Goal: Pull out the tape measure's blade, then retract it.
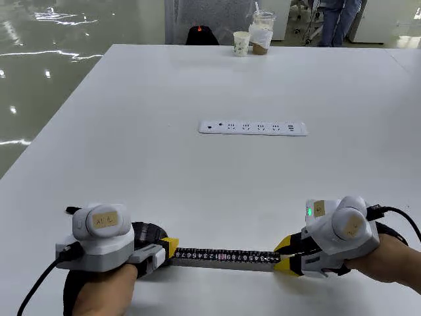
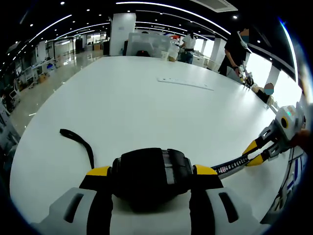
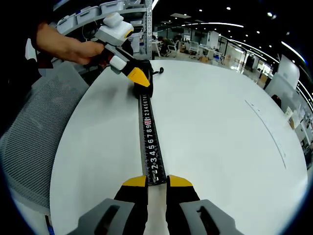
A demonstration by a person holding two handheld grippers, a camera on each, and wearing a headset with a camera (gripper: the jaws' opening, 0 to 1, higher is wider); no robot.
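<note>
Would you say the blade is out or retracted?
Out: the blade runs from the case in the left gripper to the right gripper.

The white desk (image 1: 197,85) carries a white power strip (image 1: 253,128) near its middle. A paper cup (image 1: 241,43) and a clear plastic cup (image 1: 262,33) stand at the far edge. A pulled-out tape measure blade (image 1: 223,255) lies along the near edge.

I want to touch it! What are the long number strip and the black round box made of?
The blade looks like thin painted metal: dark, with printed numbers, spanning straight without sagging. The case looks like matte black plastic, maybe rubber-coated; I can't tell.
</note>
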